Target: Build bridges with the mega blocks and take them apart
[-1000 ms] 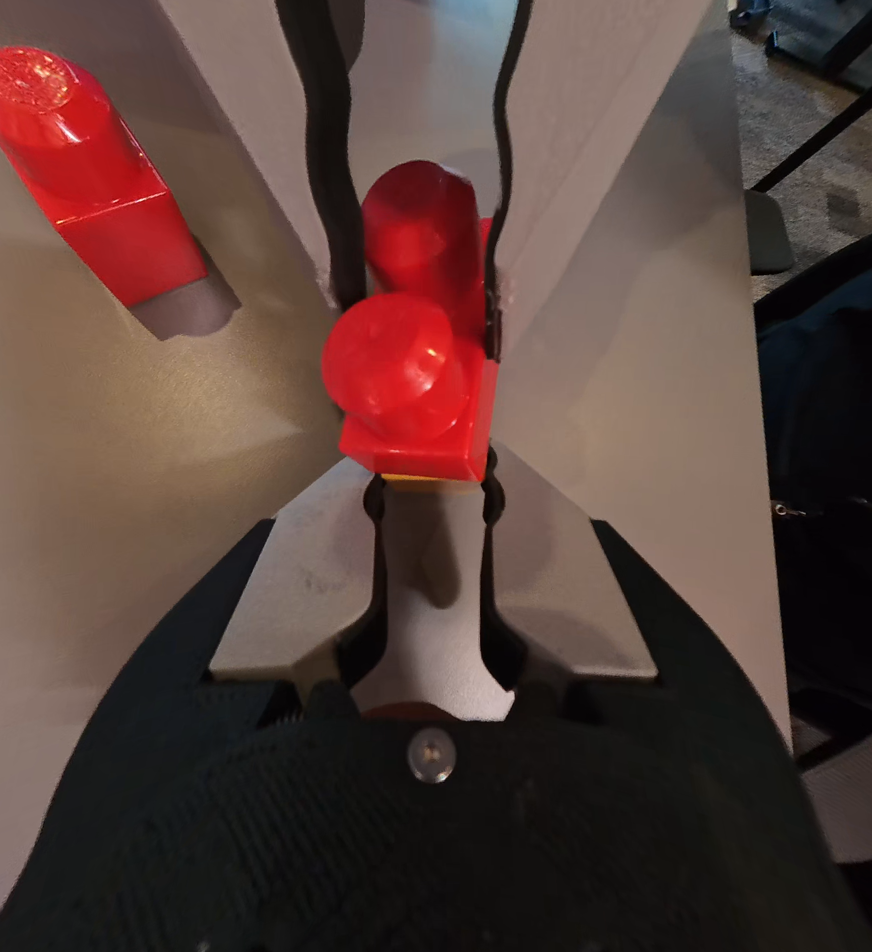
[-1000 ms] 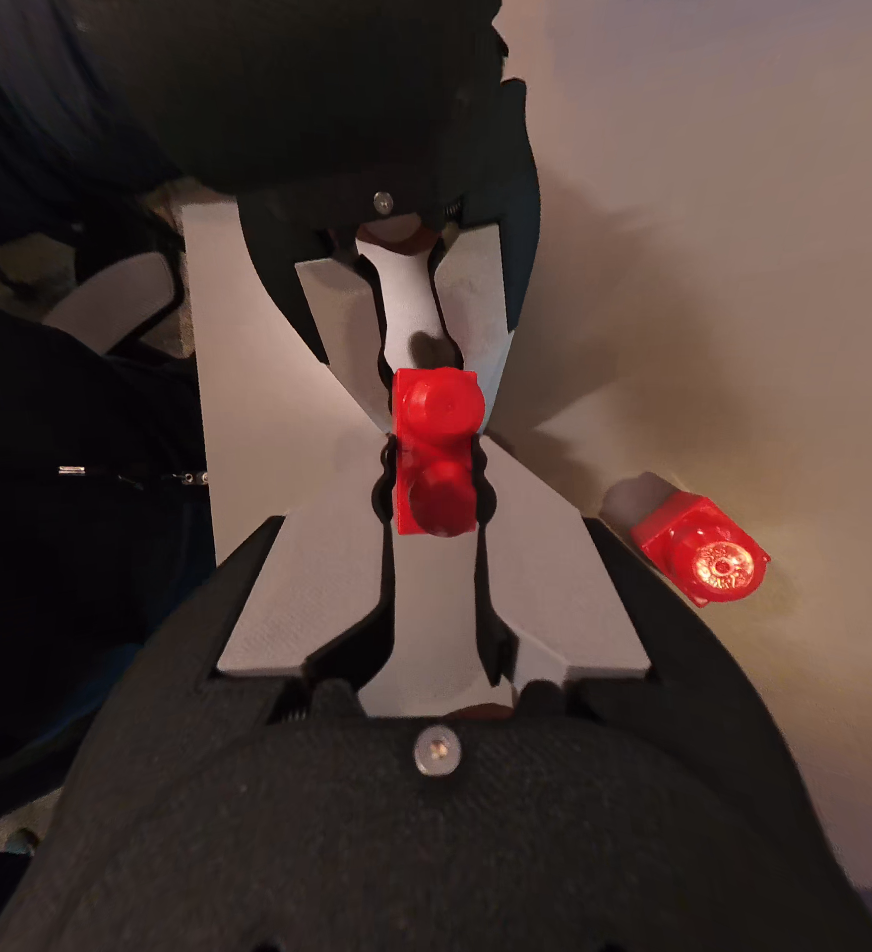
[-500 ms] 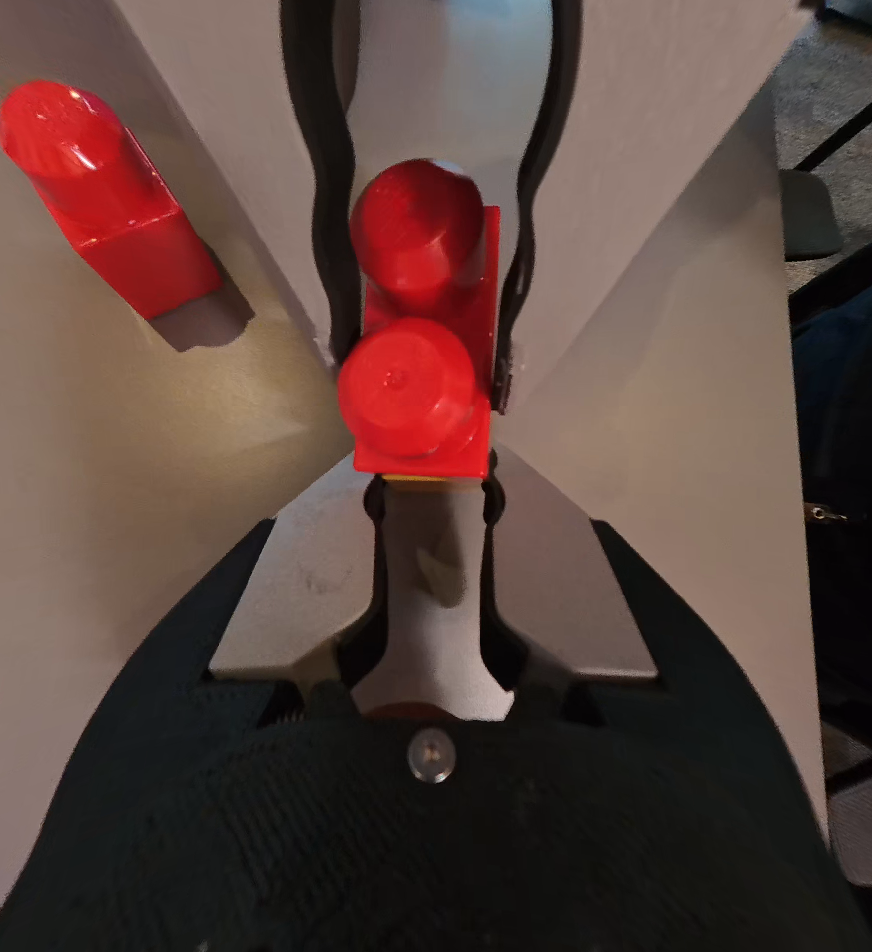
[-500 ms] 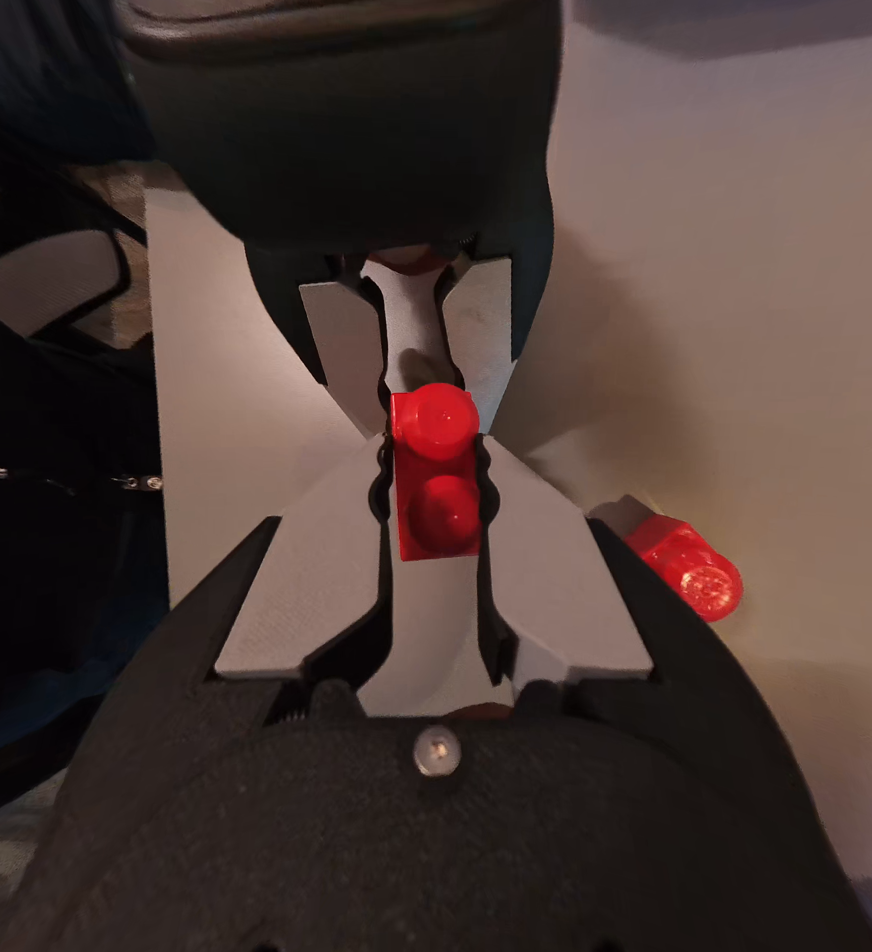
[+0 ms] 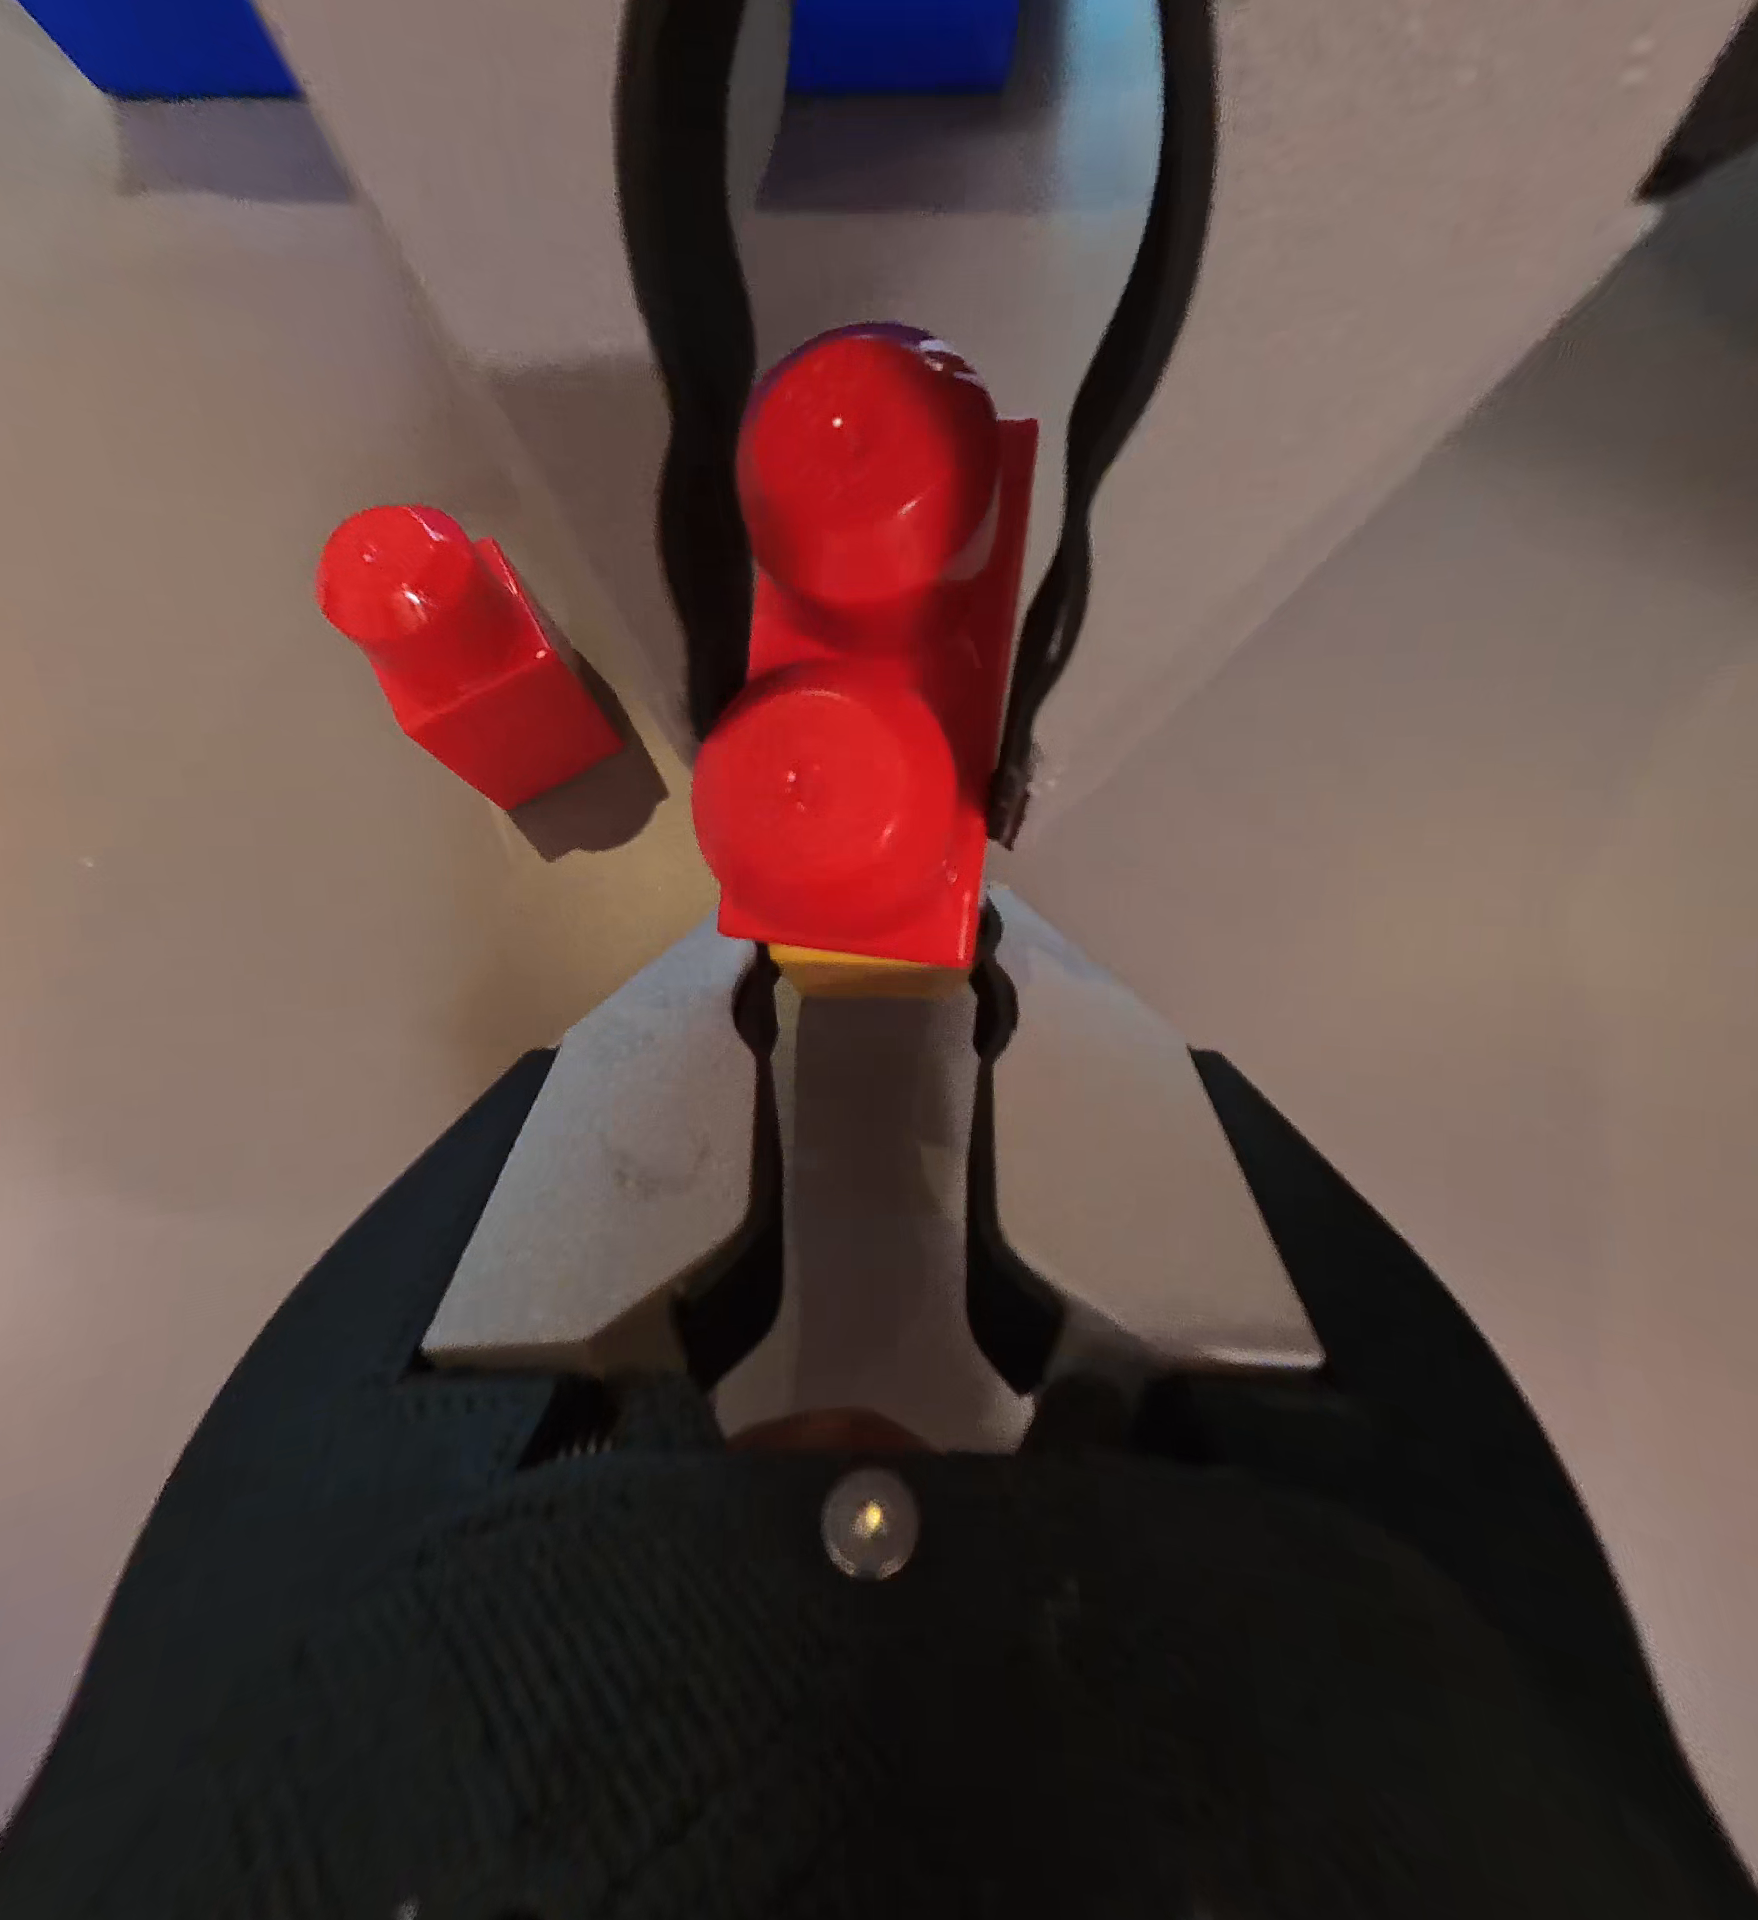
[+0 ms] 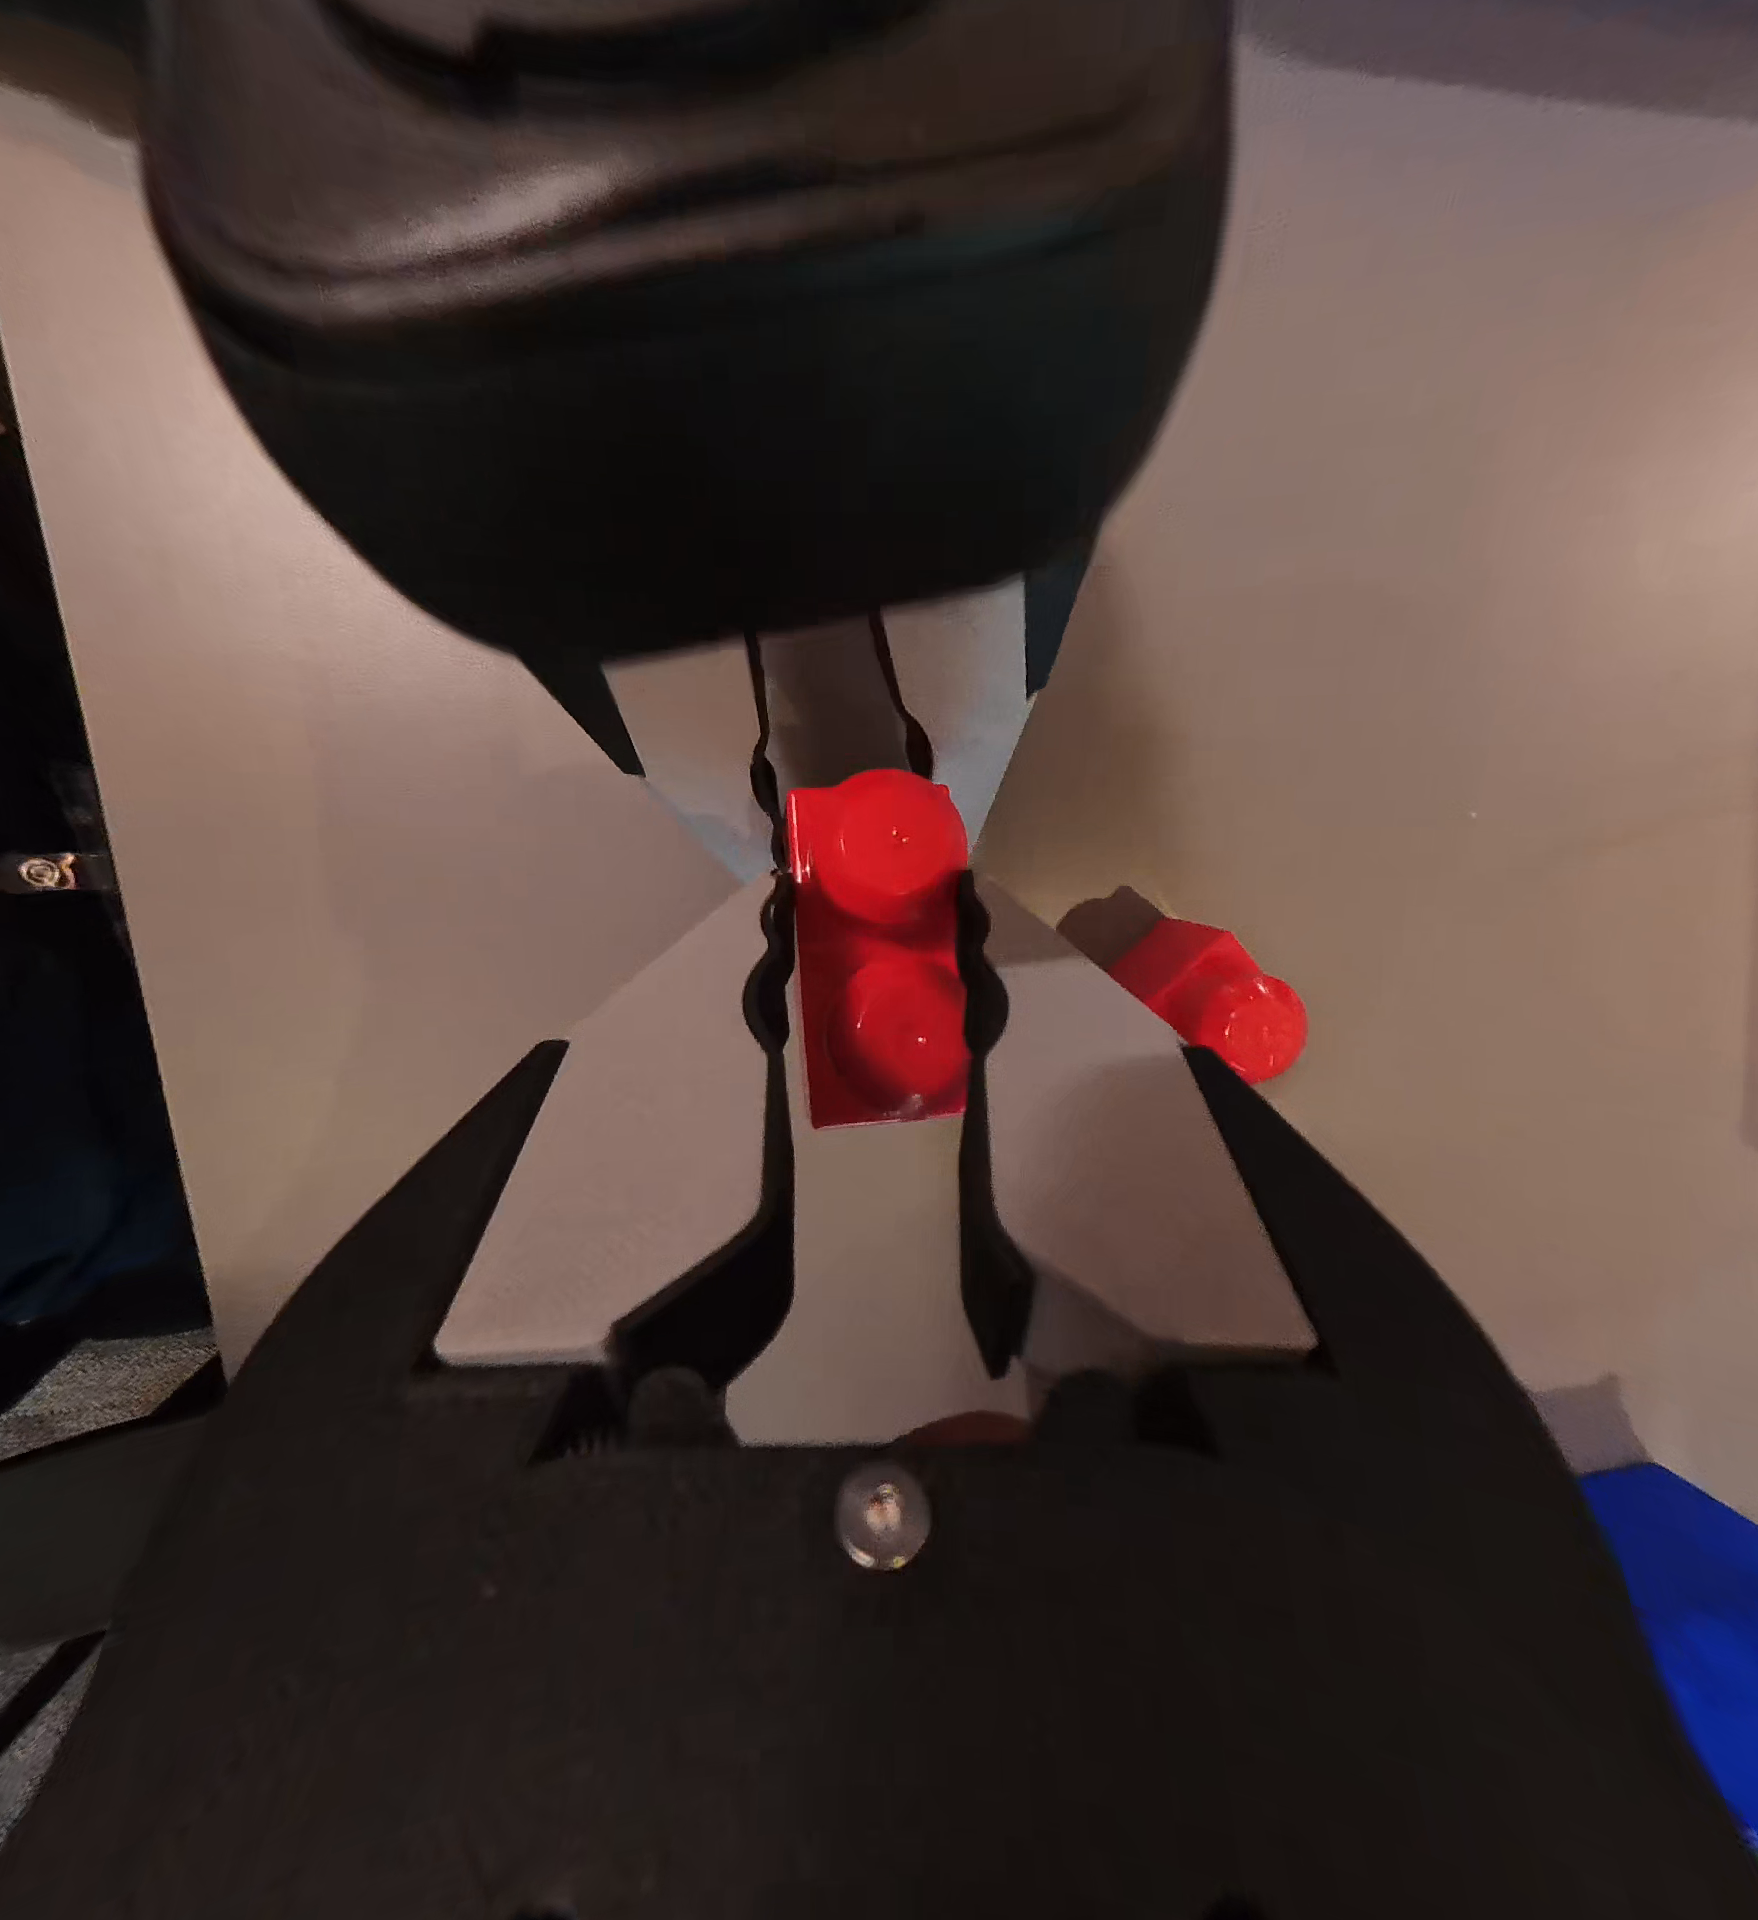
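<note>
A red two-stud block [image 5: 864, 665] sits on top of a yellow block [image 5: 870, 975], of which only a thin edge shows. My left gripper [image 5: 870, 987] is shut on the yellow block at the near end. My right gripper [image 6: 870, 966] faces the left one and is shut on the red two-stud block [image 6: 880, 977], with its wavy black pads [image 6: 979, 966] pressed on both long sides. The left gripper [image 6: 844, 821] also shows in the right wrist view, at the far stud. A single-stud red block [image 5: 459, 665] lies on its side on the table; it also shows in the right wrist view [image 6: 1207, 997].
The pale table [image 5: 179, 1039] carries blue blocks at the far edge of the left wrist view [image 5: 158, 52] and a blue piece [image 6: 1727, 1662] at the lower right of the right wrist view. A person's dark clothing [image 6: 23, 935] is past the table's left edge. There is about 5 cm between the tips of the two grippers.
Both grippers have stayed closed on the stack and moved together across the table. The loose red block now lies closer to the stack, and blue blocks have come into view.
</note>
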The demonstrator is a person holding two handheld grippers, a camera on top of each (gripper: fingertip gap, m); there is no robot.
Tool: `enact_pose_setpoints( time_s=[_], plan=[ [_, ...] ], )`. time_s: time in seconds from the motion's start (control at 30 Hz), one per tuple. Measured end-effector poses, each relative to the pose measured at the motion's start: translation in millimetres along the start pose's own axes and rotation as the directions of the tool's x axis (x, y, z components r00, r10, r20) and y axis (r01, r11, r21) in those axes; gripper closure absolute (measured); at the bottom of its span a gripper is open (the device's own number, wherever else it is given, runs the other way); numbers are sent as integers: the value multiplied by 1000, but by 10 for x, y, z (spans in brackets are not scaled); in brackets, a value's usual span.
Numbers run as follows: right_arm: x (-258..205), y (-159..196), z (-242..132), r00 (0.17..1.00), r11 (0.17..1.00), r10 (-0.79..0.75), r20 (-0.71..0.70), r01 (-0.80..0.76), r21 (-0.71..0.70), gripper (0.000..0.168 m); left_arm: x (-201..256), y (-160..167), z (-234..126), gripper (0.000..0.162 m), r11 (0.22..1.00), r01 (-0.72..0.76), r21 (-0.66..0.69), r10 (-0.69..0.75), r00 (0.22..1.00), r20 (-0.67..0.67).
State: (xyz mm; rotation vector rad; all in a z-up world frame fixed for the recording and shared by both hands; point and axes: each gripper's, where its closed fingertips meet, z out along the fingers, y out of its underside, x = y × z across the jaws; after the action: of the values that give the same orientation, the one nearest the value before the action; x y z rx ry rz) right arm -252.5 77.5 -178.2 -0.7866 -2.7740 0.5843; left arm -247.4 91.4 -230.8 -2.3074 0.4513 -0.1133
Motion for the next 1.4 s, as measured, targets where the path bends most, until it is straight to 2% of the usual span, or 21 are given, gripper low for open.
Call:
enact_pose_setpoints(
  time_s=[0.13,0.23,0.37,0.47,0.57,0.73,0.87,0.93,1.03,1.1,1.13,1.2,1.4],
  plan=[
    [-3,46,-44,999,998,43,13,-43,41,140,27,-46,-11,129,999,12,37,-11,1000,-27],
    [1,109,62,999,997,49,-23,-48,57,140,11,46,86,129,1000,-4,-12,4,1000,-9],
    [-4,118,127,997,984,73,-28,-67,167,140,30,95,112,129,1000,21,-13,-22,999,-47],
    [-45,135,93,999,974,31,-27,-24,224,140,99,52,107,129,1000,29,9,-28,995,-97],
    [-72,123,-1,997,951,-43,-56,59,303,140,174,-56,17,129,991,100,87,-81,976,-204],
    [-121,116,-50,998,920,-59,-22,63,386,140,240,-102,-16,130,989,95,110,-67,969,-236],
    [-97,143,-8,995,888,52,80,-83,453,140,197,-80,6,130,992,79,99,-58,978,-199],
    [-101,190,47,987,886,99,130,-147,440,140,194,-31,53,130,996,60,65,-48,984,-173],
    [-66,257,65,966,882,177,188,-240,406,139,145,-60,35,131,993,87,82,-73,984,-163],
    [-151,348,148,960,905,158,230,-234,355,140,141,-186,-105,129,983,92,159,-62,982,-181],
    [-206,317,171,964,903,125,234,-208,376,140,172,-298,-193,130,972,103,212,-59,978,-202],
    [-164,257,258,983,907,120,139,-165,387,140,89,-305,-238,129,975,108,196,-76,984,-164],
    [-172,160,286,963,849,165,215,-250,466,140,88,-226,-304,128,972,140,190,-100,973,-208]
  ],
)
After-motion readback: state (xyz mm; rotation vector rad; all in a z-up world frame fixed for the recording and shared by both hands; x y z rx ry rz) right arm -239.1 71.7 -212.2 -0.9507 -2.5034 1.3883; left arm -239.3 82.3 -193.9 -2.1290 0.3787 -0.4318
